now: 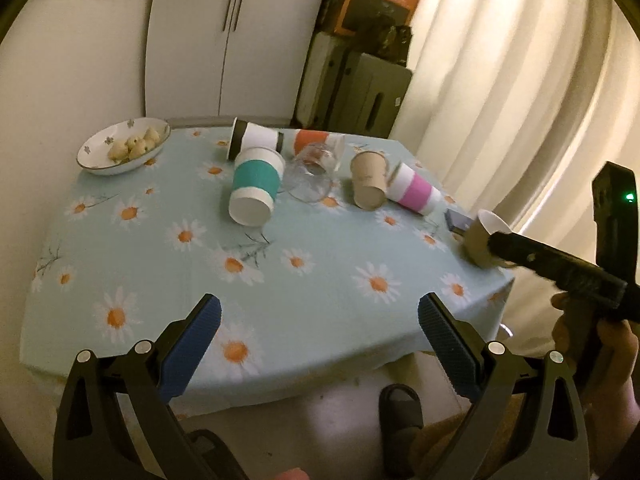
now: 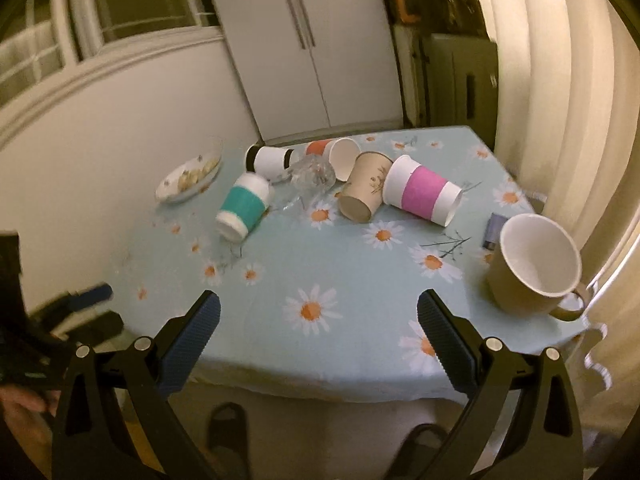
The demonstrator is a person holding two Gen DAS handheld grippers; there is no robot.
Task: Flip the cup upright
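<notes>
Worktop under a daisy-print cloth carries everything, and the cups crowd its far half. Risks first: the brown mug stands upright, mouth open, very near the right-hand edge, so a careless sweep of the right gripper could knock it off. The fallen cups lie touching one another, so pulling one out may set its neighbours rolling; the clear glass, lying on its side among them, is likely the most breakable.

Both grippers hover above the near edge with jaws spread wide and nothing between them; the left gripper is well apart from any cup.

By my count, six vessels lie tipped over: a teal-banded cup, a pink-banded cup, a plain brown paper cup, a black-banded cup, an orange-banded cup and the glass. One mug is upright. One flowered bowl of small pale pieces sits far left, and one small dark flat object lies beside the mug.
</notes>
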